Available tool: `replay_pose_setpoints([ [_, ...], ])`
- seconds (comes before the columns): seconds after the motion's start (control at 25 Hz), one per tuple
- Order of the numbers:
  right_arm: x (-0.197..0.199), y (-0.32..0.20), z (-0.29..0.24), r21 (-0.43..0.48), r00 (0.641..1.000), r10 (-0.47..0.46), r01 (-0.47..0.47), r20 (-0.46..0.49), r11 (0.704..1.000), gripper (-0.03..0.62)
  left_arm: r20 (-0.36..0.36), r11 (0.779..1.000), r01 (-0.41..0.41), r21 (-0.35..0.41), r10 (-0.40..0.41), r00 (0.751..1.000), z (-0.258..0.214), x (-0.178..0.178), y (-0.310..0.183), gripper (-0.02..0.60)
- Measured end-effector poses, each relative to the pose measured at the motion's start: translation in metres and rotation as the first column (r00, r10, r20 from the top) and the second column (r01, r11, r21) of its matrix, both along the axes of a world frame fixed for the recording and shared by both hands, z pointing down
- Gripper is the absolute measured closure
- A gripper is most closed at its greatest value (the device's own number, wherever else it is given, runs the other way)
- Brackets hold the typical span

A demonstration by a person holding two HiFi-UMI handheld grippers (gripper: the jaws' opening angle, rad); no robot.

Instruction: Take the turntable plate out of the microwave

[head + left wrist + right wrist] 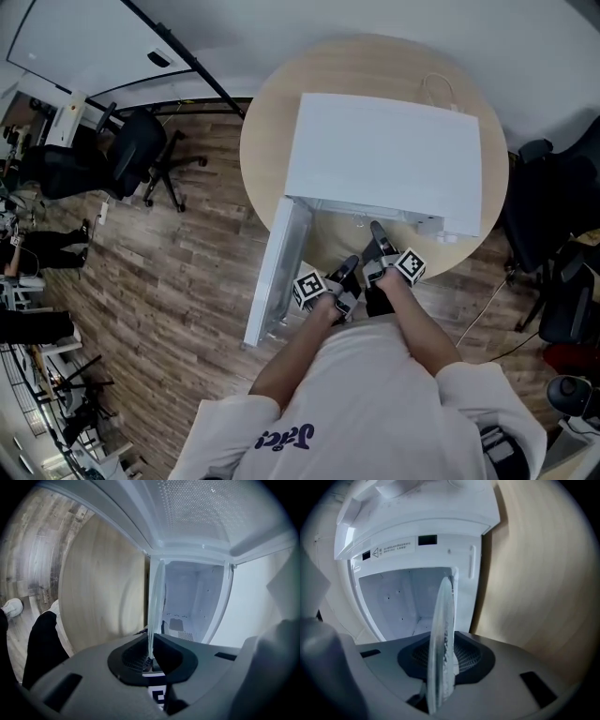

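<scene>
Round wooden worktop [267, 131] on a plank floor [187, 253], office chairs [131, 155] around it. White microwave [384, 159] stands on it with its door [277, 272] swung open. I see the glass turntable plate [157, 602] edge-on at the cavity mouth, left hand-held gripper [349, 269] clamped tight on its rim and right hand-held gripper [377, 232] closed on the rim too.

The head view looks steeply down from above the person onto the round desk [272, 141] and the top of the microwave [384, 164]. The left gripper view and the right gripper view sit close to its mouth, rolled sideways, facing into the open cavity [187, 602]. They apparently share the turntable plate [156, 597], seen edge-on.
</scene>
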State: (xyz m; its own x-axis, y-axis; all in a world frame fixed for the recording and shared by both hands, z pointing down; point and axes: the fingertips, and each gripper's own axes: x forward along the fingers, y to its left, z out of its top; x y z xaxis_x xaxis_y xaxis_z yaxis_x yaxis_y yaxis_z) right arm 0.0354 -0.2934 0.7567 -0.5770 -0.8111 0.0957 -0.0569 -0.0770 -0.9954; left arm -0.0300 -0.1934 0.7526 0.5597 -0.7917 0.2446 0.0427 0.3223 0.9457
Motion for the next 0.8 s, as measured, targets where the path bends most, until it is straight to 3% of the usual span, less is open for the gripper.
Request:
replay_pose_setpoints([
  [0.12,0.0,0.001,0.001,-0.021,1.0,-0.003,0.003,-0.019,1.0,0.534,0.003,1.0,-0.006,0.002,0.006,1.0,0.001,0.001,0.003,0.545],
  [0.44,0.007,0.009,-0.005,-0.046,1.0,-0.004,0.004,-0.013,0.999,0.54,0.025,0.996,-0.071,0.059,0.07,0.997,-0.009,0.008,0.008,0.543],
  [0.6,0.012,0.021,-0.008,-0.058,0.999,0.012,-0.01,0.037,0.998,0.546,0.036,0.991,-0.076,0.109,0.072,0.997,-0.018,0.008,0.004,0.538],
  [0.64,0.011,0.024,-0.011,-0.05,0.999,0.013,-0.01,0.049,0.999,0.548,0.035,0.989,-0.078,0.123,0.074,0.997,-0.022,0.008,0.004,0.516],
  [0.72,0.009,0.031,-0.019,-0.036,0.999,0.005,-0.003,0.047,0.999,0.548,0.012,0.987,-0.067,0.144,0.066,0.998,-0.028,0.006,0.006,0.374],
  [0.8,0.008,0.039,-0.025,-0.031,1.0,-0.006,0.006,0.011,1.0,0.548,0.005,0.988,-0.035,0.154,0.035,0.999,-0.031,0.0,0.008,0.341],
])
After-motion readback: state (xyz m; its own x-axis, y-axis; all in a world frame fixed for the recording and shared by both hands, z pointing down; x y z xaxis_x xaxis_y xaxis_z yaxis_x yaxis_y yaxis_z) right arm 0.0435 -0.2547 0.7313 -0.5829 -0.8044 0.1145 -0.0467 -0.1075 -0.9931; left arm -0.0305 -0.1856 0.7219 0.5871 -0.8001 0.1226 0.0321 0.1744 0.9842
